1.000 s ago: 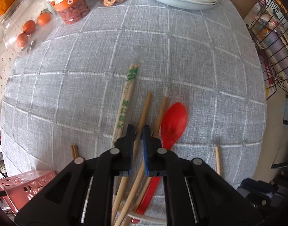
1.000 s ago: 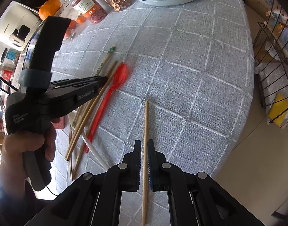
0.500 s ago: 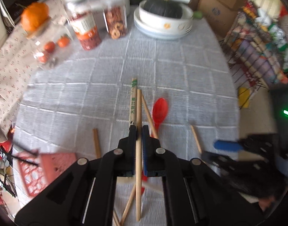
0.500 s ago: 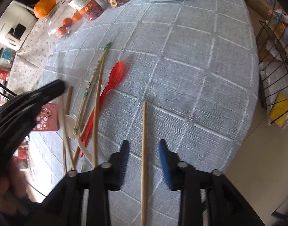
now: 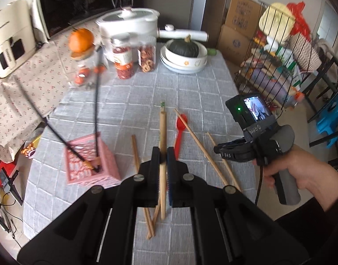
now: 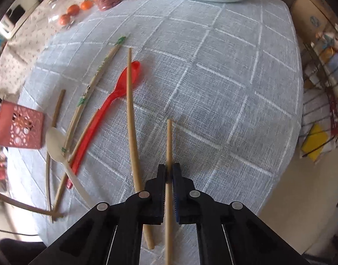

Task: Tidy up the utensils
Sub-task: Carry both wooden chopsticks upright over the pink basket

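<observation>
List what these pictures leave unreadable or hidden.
- Pink basket contents: left wrist view, motion blur smears the dark sticks inside.
- Held chopstick near end: right wrist view, cut by the bottom edge.
- White spoon handle end: right wrist view, hidden behind the right gripper.
- Wrapped chopsticks print: too small.

Grey checked tablecloth (image 5: 191, 92); cardboard boxes (image 5: 237, 26) beside a wire rack (image 5: 279, 70).

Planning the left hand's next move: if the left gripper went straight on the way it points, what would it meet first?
Probably nothing close: the left gripper, shut on a chopstick, is raised and aims over the tablecloth; depth unclear.
</observation>
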